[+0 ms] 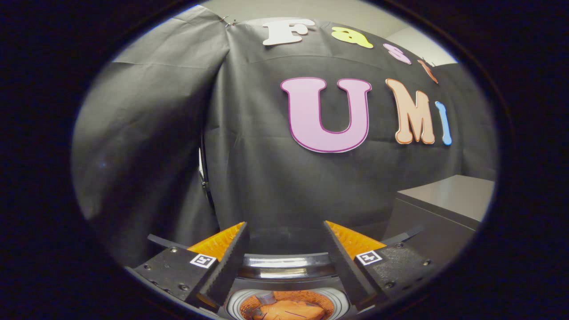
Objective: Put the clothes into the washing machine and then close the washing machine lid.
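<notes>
The tongs (284,235) stood wide apart, holding nothing, with both fingers reaching forward and a broad gap between them. One finger (229,262) lay to the left of the gap and the other to the right, and each carried a small square marker on its upper face.

Below the gap, between the bases of the fingers, sat the washing machine (289,260), seen from above. Its shiny curved rim ran across the space between the two fingers, and the round drum opening (338,298) lay under them. Inside the drum lay the clothes (289,310), an orange crumpled bundle resting at the bottom, well below the fingertips and not touched by either of them. Whether the lid was up could not be told from this angle.

Beyond the fingers hung the black cloth wall (266,178) of the booth, draped in folds, with a seam running down to the left of the middle. To the right of the right finger stood a grey cabinet (449,195) with a flat top, set against the cloth.
</notes>
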Motion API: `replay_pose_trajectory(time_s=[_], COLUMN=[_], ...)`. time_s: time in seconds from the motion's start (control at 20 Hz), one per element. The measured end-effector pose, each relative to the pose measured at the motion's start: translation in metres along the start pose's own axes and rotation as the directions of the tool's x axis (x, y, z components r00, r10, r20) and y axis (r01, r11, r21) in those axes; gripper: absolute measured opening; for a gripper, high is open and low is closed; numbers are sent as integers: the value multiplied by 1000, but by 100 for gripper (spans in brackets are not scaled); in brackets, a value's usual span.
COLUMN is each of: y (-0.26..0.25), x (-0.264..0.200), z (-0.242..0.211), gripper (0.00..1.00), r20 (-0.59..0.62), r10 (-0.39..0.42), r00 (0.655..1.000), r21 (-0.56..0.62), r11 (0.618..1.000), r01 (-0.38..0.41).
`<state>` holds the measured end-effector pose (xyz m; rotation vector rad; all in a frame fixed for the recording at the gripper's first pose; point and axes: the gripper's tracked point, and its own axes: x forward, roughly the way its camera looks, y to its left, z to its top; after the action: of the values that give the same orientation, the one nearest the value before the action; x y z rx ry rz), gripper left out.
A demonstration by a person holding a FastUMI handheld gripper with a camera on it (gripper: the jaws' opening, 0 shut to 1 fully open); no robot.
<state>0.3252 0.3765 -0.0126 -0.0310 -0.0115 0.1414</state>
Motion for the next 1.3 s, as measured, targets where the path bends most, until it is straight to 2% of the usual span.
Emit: replay_pose_trajectory(time_s=[0.3, 0.5, 0.7, 1.1, 1.3], y=[3, 0, 0, -13, -33], x=[-22, -47, -67, -108, -133], z=[-13, -61, -87, -101, -95], gripper=[98, 98, 98, 98, 98], r20=[32, -17, -21, -36, -23], r10=[34, 56, 77, 60, 38], r00=[999, 998, 997, 998, 999], r21=[5, -30, 18, 97, 88], r11=[999, 998, 997, 994, 995], r01=[-34, -56, -76, -57, -36])
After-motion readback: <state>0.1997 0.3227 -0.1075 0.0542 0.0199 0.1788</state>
